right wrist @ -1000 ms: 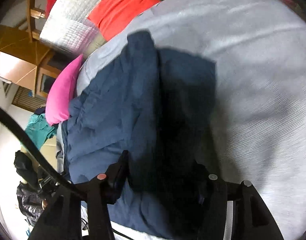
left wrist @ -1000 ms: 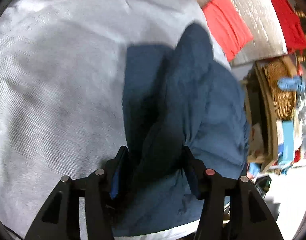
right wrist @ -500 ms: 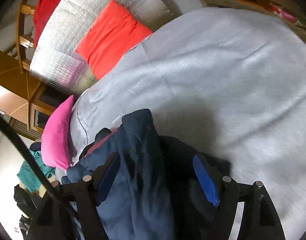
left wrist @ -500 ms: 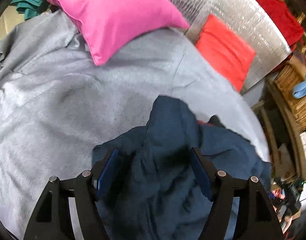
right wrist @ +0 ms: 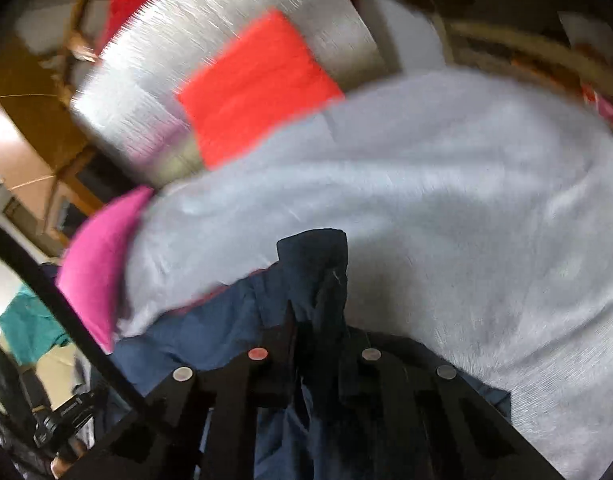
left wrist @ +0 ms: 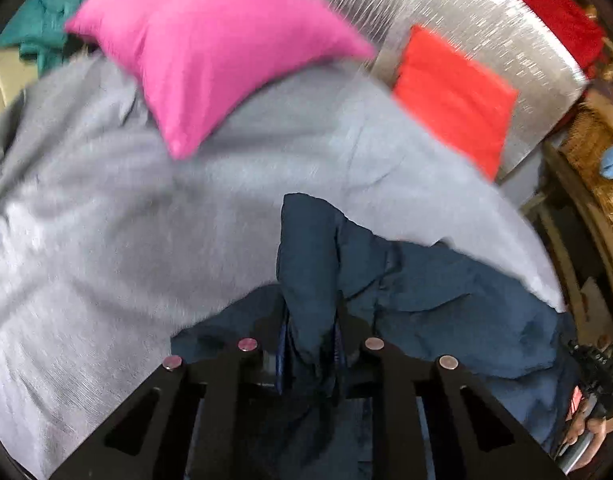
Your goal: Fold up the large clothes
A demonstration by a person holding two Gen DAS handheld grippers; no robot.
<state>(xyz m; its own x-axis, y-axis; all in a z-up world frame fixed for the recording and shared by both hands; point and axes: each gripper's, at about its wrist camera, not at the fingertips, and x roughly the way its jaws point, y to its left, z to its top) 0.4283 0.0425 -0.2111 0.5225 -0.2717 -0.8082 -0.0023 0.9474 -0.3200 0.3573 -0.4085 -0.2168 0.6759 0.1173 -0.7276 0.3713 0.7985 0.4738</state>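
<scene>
A dark navy garment (left wrist: 446, 300) lies bunched on the grey bed cover (left wrist: 106, 240), near its edge. My left gripper (left wrist: 310, 320) has a raised fold of the garment between its jaws, which are closing with the pads pressed on the cloth. In the right wrist view the same navy garment (right wrist: 226, 332) spreads to the left, and my right gripper (right wrist: 318, 320) is closing on another upright fold of it. The grey cover (right wrist: 466, 200) stretches beyond. Both folds stick up past the fingertips.
A pink pillow (left wrist: 210, 52) and a red cushion (left wrist: 454, 100) lie at the head of the bed against a silver quilted panel (left wrist: 446, 8). A wicker basket (left wrist: 594, 152) stands at the right, teal clothing (left wrist: 46, 20) at the far left. A hand (left wrist: 586, 436) shows at lower right.
Both grippers narrowed from wide open onto folds of the navy garment. Both views swung up toward the head of the bed, bringing the pink pillow and red cushion into view.
</scene>
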